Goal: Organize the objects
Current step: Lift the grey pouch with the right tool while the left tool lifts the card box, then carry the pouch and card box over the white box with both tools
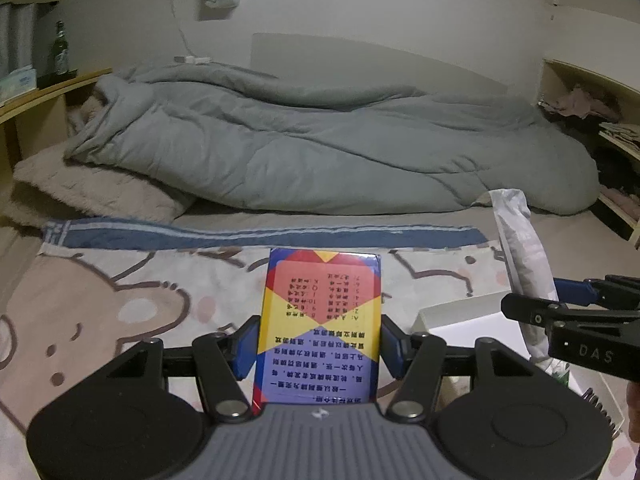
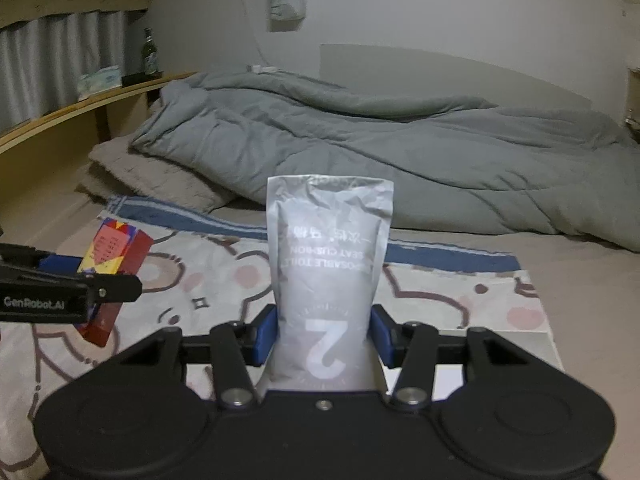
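Both your grippers are loaded, each raised over the cartoon bear cloth (image 1: 120, 300) on the bed.

Your left gripper (image 1: 318, 344) has its jaws pressed against the two long edges of the colourful card box (image 1: 318, 320), which stands upright between them. Your right gripper (image 2: 324, 334) has its jaws squeezing the lower part of the silver pouch (image 2: 328, 260), whose crumpled top rises well beyond them; the grey duvet (image 2: 400, 152) lies further ahead.
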Action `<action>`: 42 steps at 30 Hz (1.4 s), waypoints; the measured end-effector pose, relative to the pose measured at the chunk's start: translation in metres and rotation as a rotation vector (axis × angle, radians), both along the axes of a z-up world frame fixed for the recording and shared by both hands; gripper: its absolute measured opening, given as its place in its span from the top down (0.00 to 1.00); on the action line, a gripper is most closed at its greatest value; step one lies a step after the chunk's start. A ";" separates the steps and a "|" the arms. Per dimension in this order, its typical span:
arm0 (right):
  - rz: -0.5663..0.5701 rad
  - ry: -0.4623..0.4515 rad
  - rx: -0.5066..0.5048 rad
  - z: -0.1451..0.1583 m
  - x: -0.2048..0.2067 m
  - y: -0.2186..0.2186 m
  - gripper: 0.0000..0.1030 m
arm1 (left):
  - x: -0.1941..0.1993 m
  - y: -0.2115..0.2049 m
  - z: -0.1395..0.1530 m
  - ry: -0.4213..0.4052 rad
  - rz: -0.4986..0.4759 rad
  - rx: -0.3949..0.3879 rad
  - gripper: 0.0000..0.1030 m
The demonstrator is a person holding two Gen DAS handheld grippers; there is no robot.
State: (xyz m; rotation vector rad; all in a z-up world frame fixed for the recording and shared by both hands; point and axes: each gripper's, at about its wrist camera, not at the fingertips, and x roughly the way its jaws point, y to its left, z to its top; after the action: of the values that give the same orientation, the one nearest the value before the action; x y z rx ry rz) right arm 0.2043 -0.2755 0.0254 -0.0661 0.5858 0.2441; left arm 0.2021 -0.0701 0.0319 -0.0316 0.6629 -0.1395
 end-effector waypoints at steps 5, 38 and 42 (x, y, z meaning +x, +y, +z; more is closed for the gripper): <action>-0.051 -0.001 -0.021 -0.008 0.009 -0.037 0.51 | 0.015 -0.032 -0.008 0.004 -0.039 0.001 0.41; -0.246 0.282 -0.047 -0.135 0.056 -0.150 0.51 | 0.125 -0.203 -0.121 0.145 -0.425 0.131 0.41; -0.256 0.313 -0.049 -0.145 0.064 -0.146 0.51 | 0.127 -0.212 -0.137 0.172 -0.536 0.239 0.41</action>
State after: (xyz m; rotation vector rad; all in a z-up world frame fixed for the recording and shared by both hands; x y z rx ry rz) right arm 0.2683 -0.4212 -0.1191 0.0011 0.9033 -0.0106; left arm 0.3295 -0.2819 -0.1049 0.3705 0.8449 -0.5769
